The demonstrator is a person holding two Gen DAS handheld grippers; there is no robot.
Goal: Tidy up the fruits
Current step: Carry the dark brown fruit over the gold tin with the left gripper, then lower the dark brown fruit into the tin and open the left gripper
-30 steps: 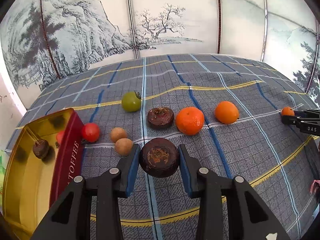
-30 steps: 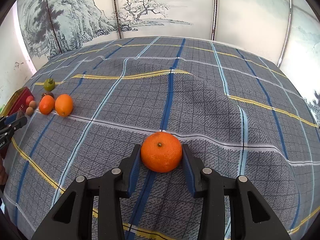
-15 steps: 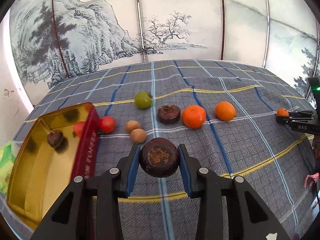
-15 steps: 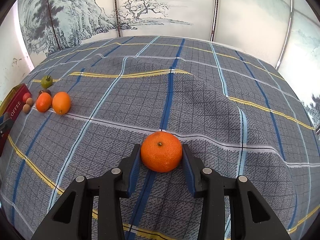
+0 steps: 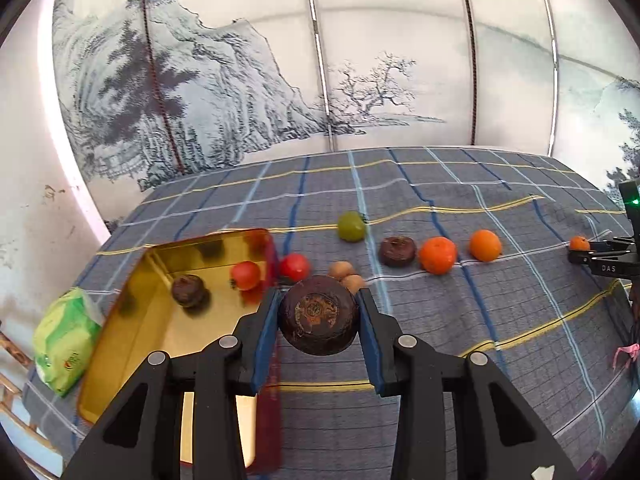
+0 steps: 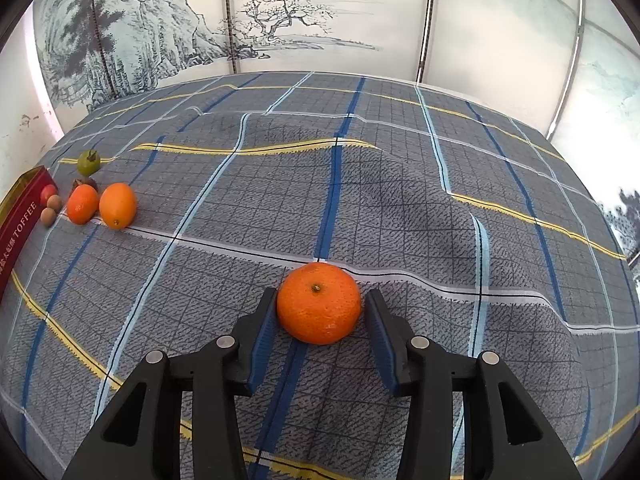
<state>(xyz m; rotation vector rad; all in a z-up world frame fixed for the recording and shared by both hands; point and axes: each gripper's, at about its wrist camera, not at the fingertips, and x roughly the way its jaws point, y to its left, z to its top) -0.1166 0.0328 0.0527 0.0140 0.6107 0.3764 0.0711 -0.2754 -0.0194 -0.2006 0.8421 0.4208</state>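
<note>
Near the tabletop's [image 5: 520, 320] left edge, the gold tin [image 5: 132, 320] already holds a dark fruit [image 5: 189, 289] and a red one [image 5: 245, 275]. The left hand-held gripper [image 5: 318, 314], clamped on a dark round fruit [image 5: 318, 312], hangs beside the tin's rim. Seven fruits remain in a row. Toward the right edge, the right hand-held gripper [image 6: 319, 312] is opening around a mandarin [image 6: 319, 303] resting on the cloth.

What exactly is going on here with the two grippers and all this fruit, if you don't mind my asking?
A person is sorting fruit with two handheld grippers. The left gripper holds a dark brown fruit beside the gold tin, which already contains two fruits. The right gripper is opening around an orange resting on the plaid cloth. More fruit lies loose near the tin.
</note>
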